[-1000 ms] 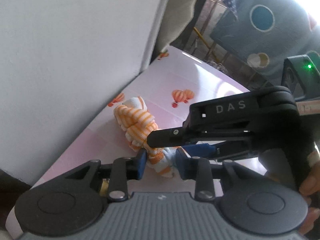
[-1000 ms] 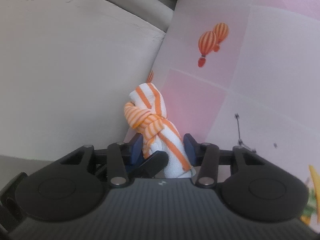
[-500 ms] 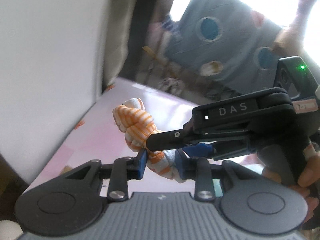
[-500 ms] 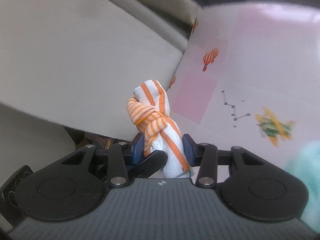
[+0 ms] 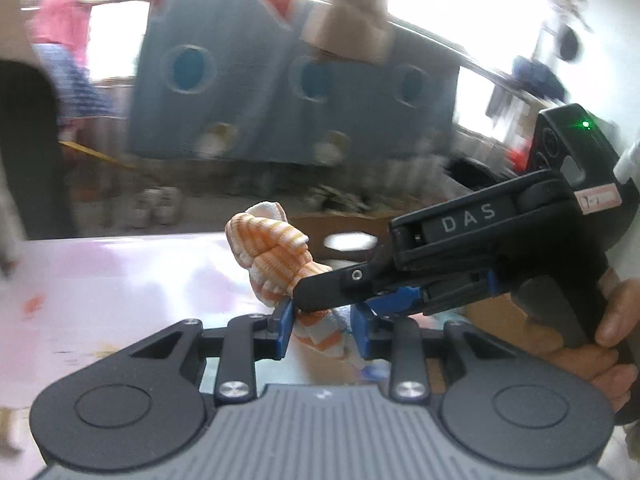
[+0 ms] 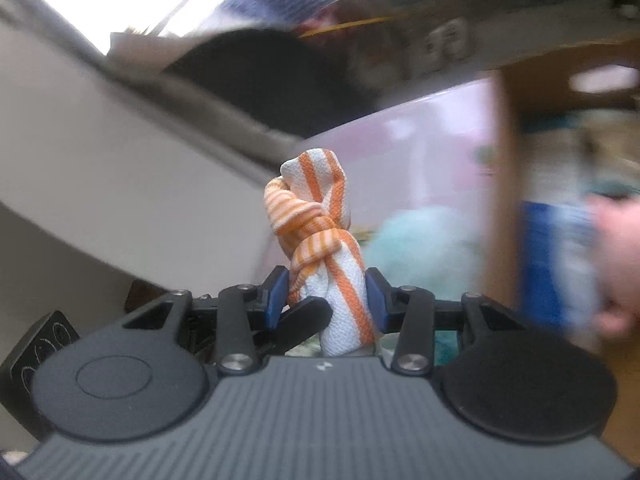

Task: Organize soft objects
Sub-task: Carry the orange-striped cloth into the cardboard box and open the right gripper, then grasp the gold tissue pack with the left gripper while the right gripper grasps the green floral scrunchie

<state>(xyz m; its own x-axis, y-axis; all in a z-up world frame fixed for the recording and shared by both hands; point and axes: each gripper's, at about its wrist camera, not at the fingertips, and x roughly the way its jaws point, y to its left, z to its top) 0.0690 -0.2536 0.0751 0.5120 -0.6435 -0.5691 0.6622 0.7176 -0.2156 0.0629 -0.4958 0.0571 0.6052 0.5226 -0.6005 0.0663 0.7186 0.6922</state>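
right tool (image 6: pixel 326 294) clamps knotted orange-striped cloth (image 6: pixel 320 232) | cloth upright | teal soft item (image 6: pixel 420 240) behind, blurred

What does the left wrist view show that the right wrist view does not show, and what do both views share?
Only the left wrist view shows the body of the right gripper with the letters DAS, its green light, the hand holding it, and a blue cloth with round patches behind.

Only the right wrist view shows a pale turquoise fluffy thing on the pink surface and a large grey-white panel.

Both show the knotted orange-striped cloth, clamped in the jaws of both the right and the left gripper.
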